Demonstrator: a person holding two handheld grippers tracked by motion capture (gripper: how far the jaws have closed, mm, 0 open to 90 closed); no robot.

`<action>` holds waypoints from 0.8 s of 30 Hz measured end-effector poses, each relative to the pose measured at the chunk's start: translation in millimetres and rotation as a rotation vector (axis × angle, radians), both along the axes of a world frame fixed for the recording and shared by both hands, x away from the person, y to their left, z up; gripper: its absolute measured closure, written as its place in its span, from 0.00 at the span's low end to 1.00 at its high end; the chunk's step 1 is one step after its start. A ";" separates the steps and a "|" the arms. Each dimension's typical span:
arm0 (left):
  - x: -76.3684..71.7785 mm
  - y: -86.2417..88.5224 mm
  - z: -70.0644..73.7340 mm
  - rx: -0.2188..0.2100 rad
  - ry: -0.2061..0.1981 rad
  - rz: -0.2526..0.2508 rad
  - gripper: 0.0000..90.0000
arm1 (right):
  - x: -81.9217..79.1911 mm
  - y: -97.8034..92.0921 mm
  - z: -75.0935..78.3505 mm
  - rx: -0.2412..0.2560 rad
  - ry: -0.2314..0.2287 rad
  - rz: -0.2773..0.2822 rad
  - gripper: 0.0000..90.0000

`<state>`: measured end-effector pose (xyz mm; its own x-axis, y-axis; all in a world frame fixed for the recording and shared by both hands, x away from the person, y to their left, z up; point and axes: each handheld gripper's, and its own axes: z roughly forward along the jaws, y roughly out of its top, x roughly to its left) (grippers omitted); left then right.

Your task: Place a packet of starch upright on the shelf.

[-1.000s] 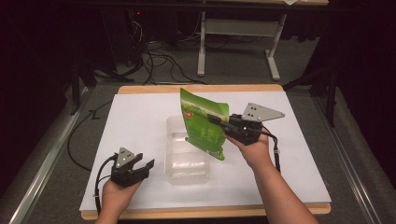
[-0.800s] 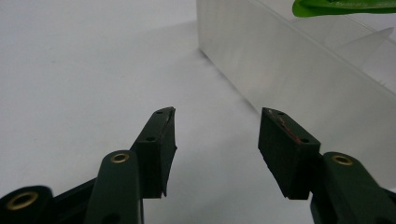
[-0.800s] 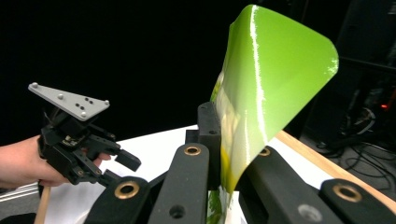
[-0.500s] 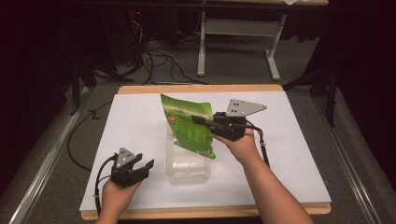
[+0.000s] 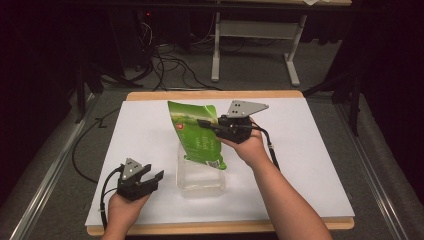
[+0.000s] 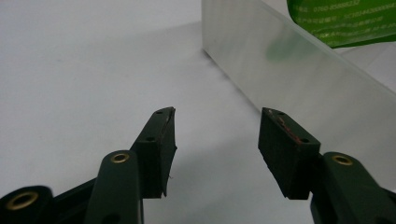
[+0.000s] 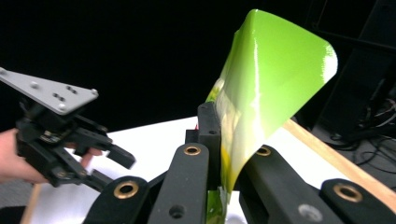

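Two grippers, one clear container and one green pouch are counted. The left gripper (image 5: 150,176), at 7 o'clock, is spread wide, empty. The pouch (image 5: 196,134) is pinched by the right gripper (image 5: 204,122) above the container (image 5: 200,179)

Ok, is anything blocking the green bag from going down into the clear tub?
Nothing visible does. The green foil bag, clamped in the right claw, hangs over the open clear plastic tub; the left claw sits apart on the white table.
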<state>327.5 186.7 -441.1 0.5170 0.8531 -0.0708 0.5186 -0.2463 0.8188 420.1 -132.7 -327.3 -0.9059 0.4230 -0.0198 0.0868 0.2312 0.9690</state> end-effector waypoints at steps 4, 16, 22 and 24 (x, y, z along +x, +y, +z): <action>0.1 -0.5 -0.3 -0.002 0.002 0.000 0.52 | 2.1 4.3 3.0 -0.030 -0.018 0.005 1.00; -0.9 -0.7 -0.7 0.002 0.004 -0.002 0.52 | -10.6 20.5 -7.1 -0.054 -0.024 0.049 0.99; -0.9 -0.4 -0.7 0.001 0.005 -0.001 0.52 | -12.7 13.3 -14.8 -0.053 0.001 0.010 0.91; -1.2 -0.9 -0.5 0.003 0.004 -0.002 0.52 | -12.6 9.0 -20.2 -0.050 0.014 -0.010 0.90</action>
